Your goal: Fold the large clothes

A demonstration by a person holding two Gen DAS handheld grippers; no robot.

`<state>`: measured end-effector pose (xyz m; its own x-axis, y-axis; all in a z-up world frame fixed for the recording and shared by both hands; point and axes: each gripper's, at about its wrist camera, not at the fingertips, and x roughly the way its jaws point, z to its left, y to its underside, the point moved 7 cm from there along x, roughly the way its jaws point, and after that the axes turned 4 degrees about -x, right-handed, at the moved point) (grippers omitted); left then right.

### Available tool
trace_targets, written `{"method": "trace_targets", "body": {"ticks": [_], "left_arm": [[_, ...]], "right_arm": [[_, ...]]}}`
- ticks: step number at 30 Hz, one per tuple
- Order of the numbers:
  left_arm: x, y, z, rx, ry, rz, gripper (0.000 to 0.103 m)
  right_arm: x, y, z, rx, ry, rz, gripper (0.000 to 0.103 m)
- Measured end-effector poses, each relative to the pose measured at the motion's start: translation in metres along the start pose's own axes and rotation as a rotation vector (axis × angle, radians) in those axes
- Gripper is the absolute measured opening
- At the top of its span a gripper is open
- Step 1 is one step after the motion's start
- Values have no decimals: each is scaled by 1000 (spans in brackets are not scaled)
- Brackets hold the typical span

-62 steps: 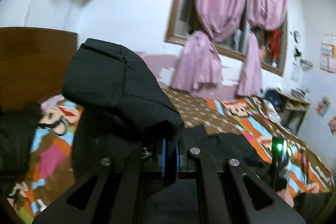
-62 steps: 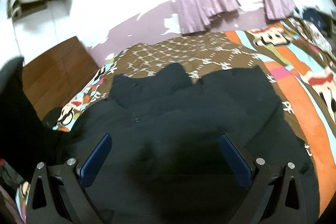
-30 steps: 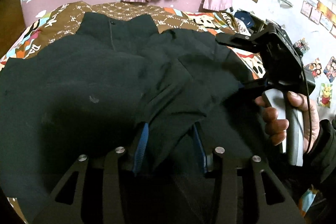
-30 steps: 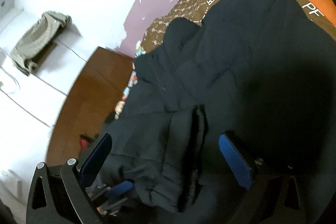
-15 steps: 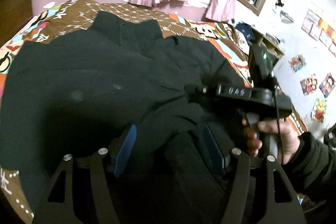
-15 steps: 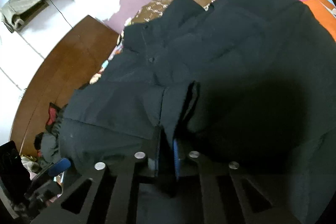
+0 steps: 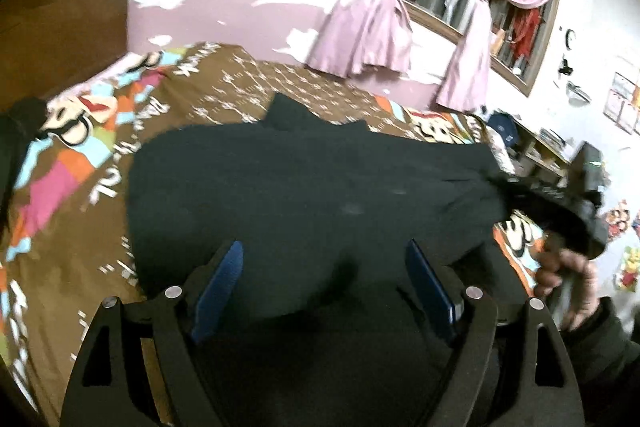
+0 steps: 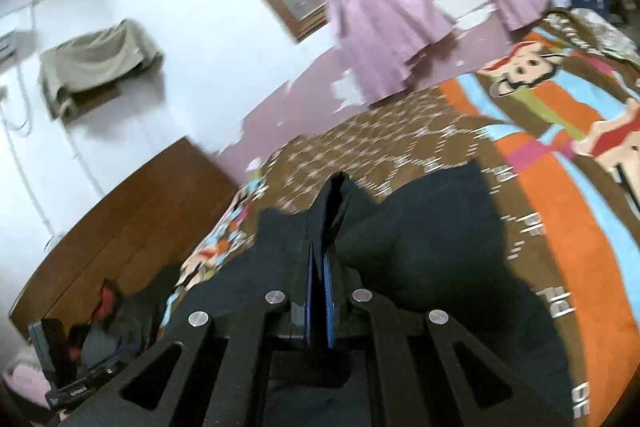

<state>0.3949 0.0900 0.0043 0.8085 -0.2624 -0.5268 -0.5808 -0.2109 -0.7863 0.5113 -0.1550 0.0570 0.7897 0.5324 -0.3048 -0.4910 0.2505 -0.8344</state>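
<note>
While puffy black jacket (image 7: 304,187) lies flat, right hand-held gripper (image 8: 319,291) pinches its fabric, left hand-held gripper (image 7: 326,283) spread wide.

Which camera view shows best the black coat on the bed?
The left wrist view: the black coat lies spread across the patterned bedspread, nearly whole. The right wrist view shows only part, with a fold pinched in the right tongs.

Left gripper (image 7: 322,279) agape above black coat (image 7: 304,195) on bedspread (image 7: 72,187)

One black jacket (image 7: 320,195), one patterned bedspread (image 7: 72,187), two pink curtains (image 7: 368,27), two grippers (image 7: 324,279).
</note>
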Motion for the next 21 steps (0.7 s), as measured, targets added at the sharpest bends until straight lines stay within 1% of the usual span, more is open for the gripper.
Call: {"method": "trace_targets", "body": {"ticks": [2,5,7,9,10,12,13,14,15,16,17,18,20,21], "left_arm": [[3,-8,7,10,-45,-3,79],[8,-18,17,24,-100,-12,79],[16,-22,25,32,-134,-12,79],[27,-23,31,29,-163,6,79],[37,-24,33,27,-169,24,79],[55,-23,36,34,-177,60,79],[62,-22,35,39,-180,74,79],[72,-20,34,49,-183,90,79],[80,-18,34,60,-184,104,79],[88,-16,32,78,-185,119,79],[95,-13,30,94,-186,128,79],[101,-9,28,110,-186,133,79],[113,-3,25,140,-183,143,79],[119,1,22,159,-183,149,79]], "right_arm": [[-2,1,-21,32,49,-7,4],[1,10,-49,74,114,20,4],[6,18,-56,60,160,47,4],[18,28,-61,21,210,94,5],[22,33,-62,1,228,109,9],[25,37,-68,-39,317,120,11],[24,35,-70,-61,351,111,17],[23,34,-72,-75,367,100,33],[21,31,-73,-91,385,84,43],[19,28,-71,-110,393,66,60],[18,24,-64,-148,384,49,62],[21,23,-60,-175,373,48,62],[31,25,-44,-251,328,70,64],[41,30,-36,-284,286,102,64]]}}
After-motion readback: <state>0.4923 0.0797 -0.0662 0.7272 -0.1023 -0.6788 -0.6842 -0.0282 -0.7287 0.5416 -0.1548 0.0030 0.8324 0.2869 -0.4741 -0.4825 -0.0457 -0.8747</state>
